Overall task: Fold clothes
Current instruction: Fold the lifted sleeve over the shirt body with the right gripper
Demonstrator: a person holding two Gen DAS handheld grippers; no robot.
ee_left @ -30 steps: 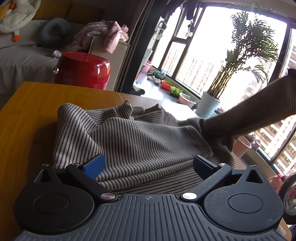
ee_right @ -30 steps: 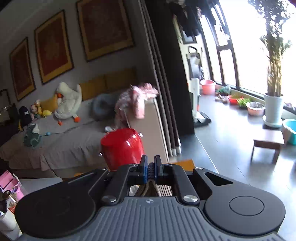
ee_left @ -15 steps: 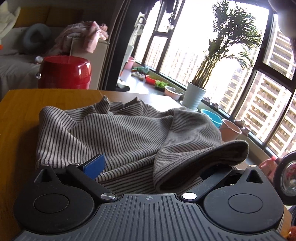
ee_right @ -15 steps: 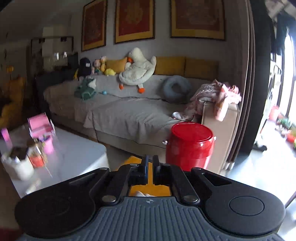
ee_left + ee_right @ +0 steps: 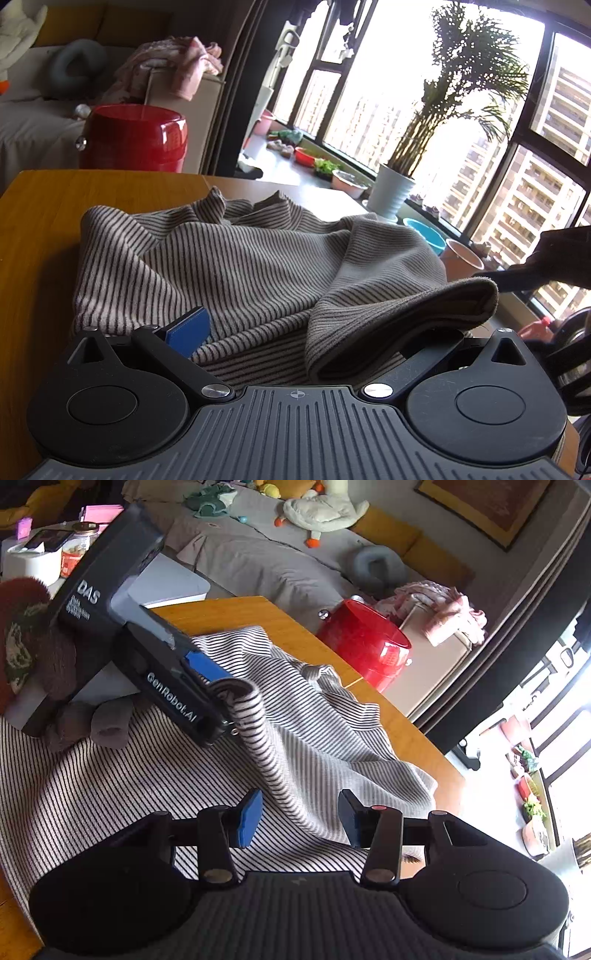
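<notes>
Left wrist low, facing windows — right wrist above, facing sofa; both share striped garment (image 5: pixel 236 266)

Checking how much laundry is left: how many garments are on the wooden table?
1: a striped sweater spread on the wooden table, one fold draped over the left gripper. Anything beneath it would be hidden.

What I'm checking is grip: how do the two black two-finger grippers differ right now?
Left gripper is spread wide; right gripper only partly. A folded sleeve of the striped grey knit sweater drapes over one left finger; right fingers are bare. Both are open, clamping nothing.
</notes>
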